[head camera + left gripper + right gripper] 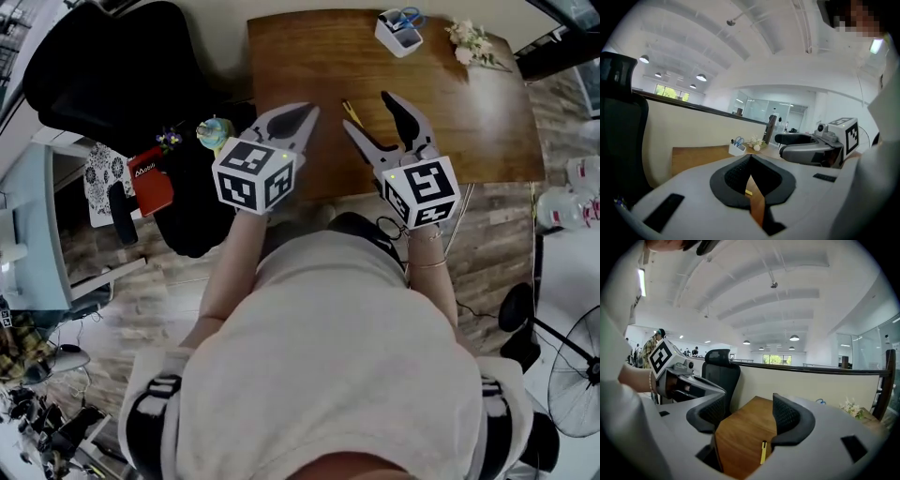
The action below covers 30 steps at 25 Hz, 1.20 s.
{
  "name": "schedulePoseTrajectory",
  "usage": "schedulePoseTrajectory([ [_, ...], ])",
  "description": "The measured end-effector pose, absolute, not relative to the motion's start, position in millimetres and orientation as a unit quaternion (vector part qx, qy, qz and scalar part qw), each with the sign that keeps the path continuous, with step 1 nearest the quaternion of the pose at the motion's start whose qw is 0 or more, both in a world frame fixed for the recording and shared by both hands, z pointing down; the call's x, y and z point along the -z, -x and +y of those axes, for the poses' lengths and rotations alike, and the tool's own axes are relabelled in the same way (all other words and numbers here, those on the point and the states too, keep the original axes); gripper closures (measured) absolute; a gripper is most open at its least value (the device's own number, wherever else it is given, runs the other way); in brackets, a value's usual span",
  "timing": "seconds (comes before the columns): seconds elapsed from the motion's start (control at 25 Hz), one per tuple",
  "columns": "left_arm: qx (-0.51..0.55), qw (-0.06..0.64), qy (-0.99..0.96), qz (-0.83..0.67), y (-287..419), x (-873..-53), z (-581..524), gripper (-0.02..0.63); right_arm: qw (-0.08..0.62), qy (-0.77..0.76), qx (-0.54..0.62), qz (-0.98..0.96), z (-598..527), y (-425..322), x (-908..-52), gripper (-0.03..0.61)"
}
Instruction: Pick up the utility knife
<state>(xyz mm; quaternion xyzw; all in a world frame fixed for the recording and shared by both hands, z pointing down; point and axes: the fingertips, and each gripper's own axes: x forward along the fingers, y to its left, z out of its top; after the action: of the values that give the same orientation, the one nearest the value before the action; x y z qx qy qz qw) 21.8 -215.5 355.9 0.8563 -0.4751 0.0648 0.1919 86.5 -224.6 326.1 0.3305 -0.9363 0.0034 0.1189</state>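
Lighting: bright, even, indoor; sources are round ceiling lamps and a far window. Shadows: soft, faint on the counter. Distortion: strong fisheye, dark circular vignette in both gripper views. Focus: nearest foreground soft; head view sharp.

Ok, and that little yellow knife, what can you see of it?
The utility knife is a thin yellow stick with a dark end, probably plastic. It lies flat on the brown wooden table, near the front edge. The right claw is open, the knife showing between its sides. Nothing seems to touch it.
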Motion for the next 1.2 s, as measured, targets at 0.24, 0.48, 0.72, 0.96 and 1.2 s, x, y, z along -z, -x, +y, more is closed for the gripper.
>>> schedulePoseTrajectory([
  [0.24, -0.060, 0.207, -0.839, -0.499, -23, -365, -229, 0.600, 0.125, -0.322, -0.010, -0.939, -244, -106, -336, 0.267],
  [0.48, -0.071, 0.224, -0.830, -0.505, -18, -381, -225, 0.600, 0.135, -0.314, -0.023, -0.939, -243, -105, -351, 0.293],
  [0.72, -0.086, 0.231, -0.836, -0.490, -16, -396, -230, 0.600, 0.154, -0.314, -0.036, -0.936, -245, -95, -372, 0.305],
  [0.96, -0.074, 0.254, -0.842, -0.469, -13, -400, -241, 0.600, 0.134, -0.320, -0.061, -0.936, -254, -87, -366, 0.354],
  [1.2, -0.084, 0.272, -0.841, -0.461, -5, -408, -252, 0.600, 0.149, -0.333, -0.067, -0.929, -266, -83, -371, 0.371],
])
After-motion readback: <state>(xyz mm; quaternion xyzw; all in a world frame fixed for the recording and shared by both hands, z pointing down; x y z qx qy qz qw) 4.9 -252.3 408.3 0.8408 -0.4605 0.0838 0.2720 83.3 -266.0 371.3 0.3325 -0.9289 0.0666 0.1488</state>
